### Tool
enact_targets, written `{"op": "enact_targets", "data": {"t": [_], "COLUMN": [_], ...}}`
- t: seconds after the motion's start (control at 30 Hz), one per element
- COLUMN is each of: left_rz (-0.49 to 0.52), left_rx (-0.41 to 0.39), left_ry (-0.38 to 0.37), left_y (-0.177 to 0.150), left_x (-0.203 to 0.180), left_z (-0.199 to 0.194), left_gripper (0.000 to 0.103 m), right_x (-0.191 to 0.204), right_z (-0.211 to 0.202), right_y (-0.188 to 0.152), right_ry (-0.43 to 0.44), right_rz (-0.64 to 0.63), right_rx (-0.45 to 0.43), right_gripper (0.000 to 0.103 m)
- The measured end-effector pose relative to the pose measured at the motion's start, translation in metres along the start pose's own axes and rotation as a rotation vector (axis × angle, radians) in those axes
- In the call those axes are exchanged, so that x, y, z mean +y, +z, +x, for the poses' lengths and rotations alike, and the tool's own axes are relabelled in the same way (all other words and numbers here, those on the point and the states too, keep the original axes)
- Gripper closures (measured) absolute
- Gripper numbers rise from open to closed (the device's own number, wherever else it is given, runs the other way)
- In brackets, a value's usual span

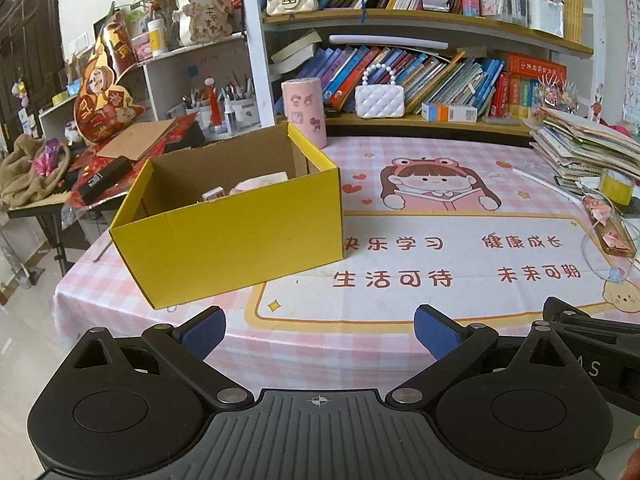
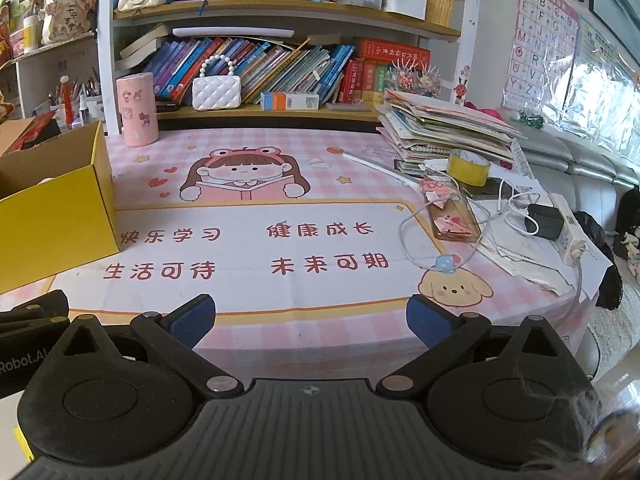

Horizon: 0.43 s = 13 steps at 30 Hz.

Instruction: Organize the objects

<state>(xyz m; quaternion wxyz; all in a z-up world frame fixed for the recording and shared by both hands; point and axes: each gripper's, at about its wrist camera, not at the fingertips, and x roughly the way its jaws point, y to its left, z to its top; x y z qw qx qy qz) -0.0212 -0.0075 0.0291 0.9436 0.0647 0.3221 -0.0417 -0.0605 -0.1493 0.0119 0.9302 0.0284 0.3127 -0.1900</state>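
Note:
An open yellow cardboard box [image 1: 236, 236] stands on the left of the pink checked tablecloth [image 1: 400, 340], with a few small items lying inside it. In the right wrist view the yellow box [image 2: 56, 220] sits at the left edge. A pink cylinder [image 1: 304, 112] stands behind the box. My left gripper [image 1: 320, 332] is open and holds nothing, low over the table's near edge, in front of the box. My right gripper [image 2: 311, 320] is also open with nothing between its blue pads, over the near edge further right.
A roll of yellow tape [image 2: 468, 168], a phone case [image 2: 452, 216], white cables and a power strip [image 2: 568, 232] clutter the right side beside a stack of books [image 2: 444, 132]. Bookshelves with a white handbag [image 2: 217, 92] line the back.

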Motion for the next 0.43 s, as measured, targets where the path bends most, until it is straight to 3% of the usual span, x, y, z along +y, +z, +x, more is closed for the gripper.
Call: {"op": "enact_targets", "data": {"t": [0.43], "left_rz": [-0.032], "left_rx": [0.031], "left_ry": [0.004], "left_y": [-0.0030], "left_x": [-0.0015], "left_z": [0.0072], "left_gripper": [0.001], "right_x": [0.0011], "right_z": [0.0101], "right_y": [0.0011], "right_ry": [0.008], "right_rz": [-0.002], "right_rx": [0.031], "right_gripper": [0.000]}}
